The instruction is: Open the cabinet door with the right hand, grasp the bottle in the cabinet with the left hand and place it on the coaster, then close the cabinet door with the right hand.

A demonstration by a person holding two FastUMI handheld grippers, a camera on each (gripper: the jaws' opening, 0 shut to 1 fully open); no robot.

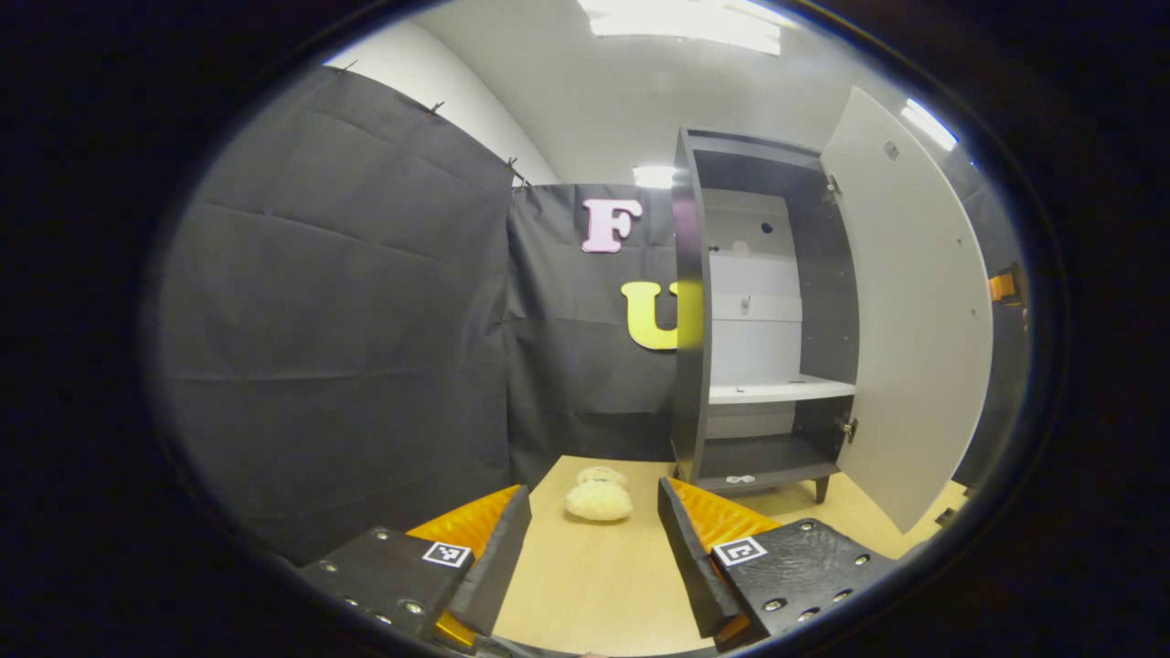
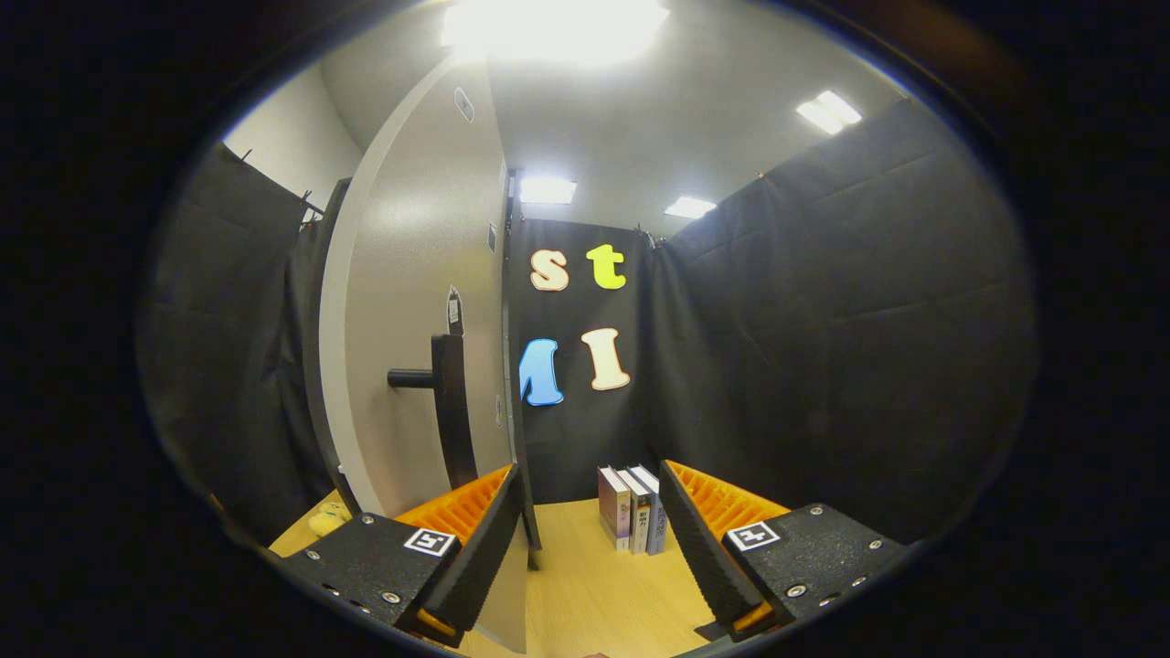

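The tall dark cabinet (image 1: 687, 347) stands at the back of the table with its pale door (image 1: 914, 329) swung wide open to the right. Inside are a white back panel, a white shelf (image 1: 781, 391) and a dark bottom board with a small pale flat item (image 1: 740, 478) on it. My left gripper (image 1: 594, 548) is open, low over the table, well short of the cabinet. In the right gripper view the door's outer face (image 2: 411, 302) and its dark vertical handle (image 2: 452, 411) are close on the left. My right gripper (image 2: 590, 530) is open, its left finger beside the door's edge.
A cream plush toy (image 1: 599, 500) lies on the wooden table (image 1: 585, 594) ahead of the left gripper, also seen past the door (image 2: 329, 521). Several upright books (image 2: 631, 507) stand against the black wall ahead of the right gripper.
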